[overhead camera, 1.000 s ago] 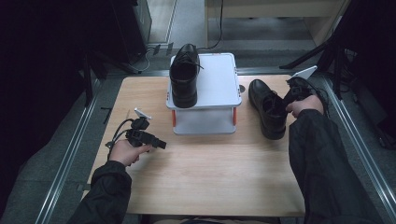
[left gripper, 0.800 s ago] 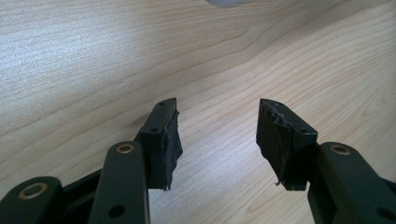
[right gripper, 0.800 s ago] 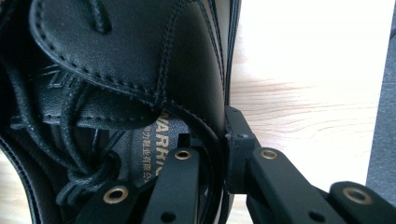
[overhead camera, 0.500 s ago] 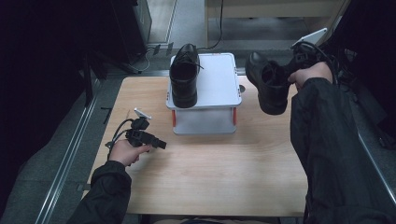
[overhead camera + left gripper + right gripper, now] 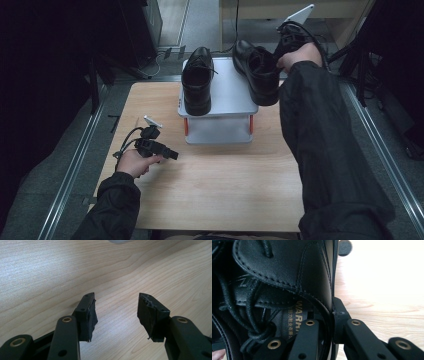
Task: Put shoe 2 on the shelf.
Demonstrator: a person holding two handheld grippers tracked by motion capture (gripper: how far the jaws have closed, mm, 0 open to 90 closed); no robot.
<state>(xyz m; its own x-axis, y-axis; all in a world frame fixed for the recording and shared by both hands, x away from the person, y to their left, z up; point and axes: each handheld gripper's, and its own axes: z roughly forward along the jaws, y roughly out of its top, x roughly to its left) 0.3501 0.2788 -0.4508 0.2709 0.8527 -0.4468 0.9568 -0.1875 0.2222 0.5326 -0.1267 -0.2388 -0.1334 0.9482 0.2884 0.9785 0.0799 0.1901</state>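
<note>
High view: the right gripper carries 1 black leather shoe in the air above the right half of the white stand, whose left half already bears the matching shoe, toe toward the person. Right gripper view: the jaws are clamped on the shoe's side wall at the collar, 1 jaw inside the opening and 1 outside. The left gripper rests low over the wooden table at the left, well apart from the stand; left gripper view: its jaws stand apart with nothing between them. To place the carried shoe well, it should probably be levelled so the sole meets the top flat, lined up parallel to its mate with a gap between them, and set fully inside the stand's edge before the grip is let go. Insole print in the right gripper view reads "WARH", partly hidden, beside small characters too fine to read.
</note>
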